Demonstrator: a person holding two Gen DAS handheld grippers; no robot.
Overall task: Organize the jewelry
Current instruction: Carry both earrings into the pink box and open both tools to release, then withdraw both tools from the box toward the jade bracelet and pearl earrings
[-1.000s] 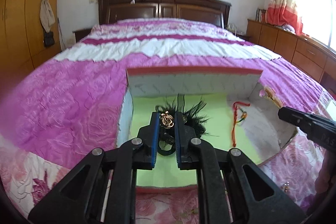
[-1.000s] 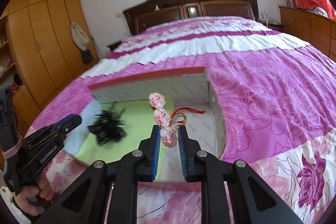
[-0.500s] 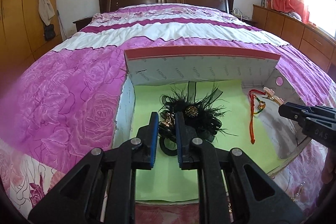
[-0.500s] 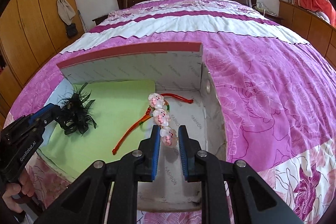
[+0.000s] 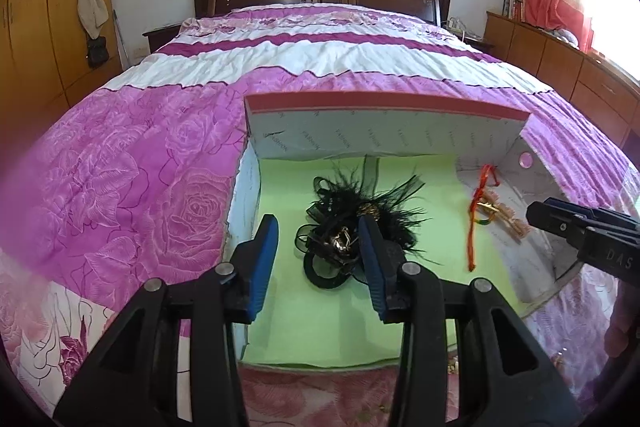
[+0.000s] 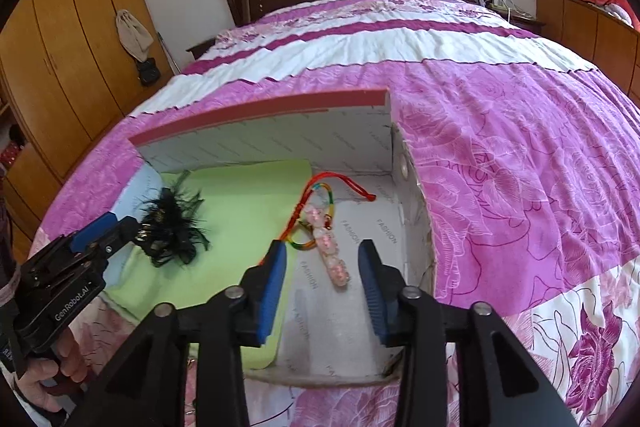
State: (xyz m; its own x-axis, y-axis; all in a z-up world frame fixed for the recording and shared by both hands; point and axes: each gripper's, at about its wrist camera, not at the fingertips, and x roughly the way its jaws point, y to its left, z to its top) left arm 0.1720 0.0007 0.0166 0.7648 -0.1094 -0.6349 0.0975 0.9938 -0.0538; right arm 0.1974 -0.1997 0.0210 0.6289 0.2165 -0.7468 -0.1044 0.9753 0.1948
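We are holding both grippers wide apart, gripping nothing: left gripper [image 5: 318, 241] over the feather brooch [image 5: 360, 223]; right gripper [image 6: 322, 263] straddling the pink bead strand [image 6: 330, 251].

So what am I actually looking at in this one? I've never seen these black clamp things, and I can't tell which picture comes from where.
No robot here: a person holds a handheld two-finger gripper in each hand, each with a fisheye camera looking along its fingers.

One picture looks out from the left gripper, the other from the right gripper. Each also catches the other gripper at its edge.

On the pink floral bedspread sits an open shallow cardboard box with a light green pad inside. On the pad lies a black feathered hair ornament with a small gold piece on it. On the bare box floor beside the pad lie a red cord and a string of pink pig-shaped beads.

Both grippers are open and hold nothing.
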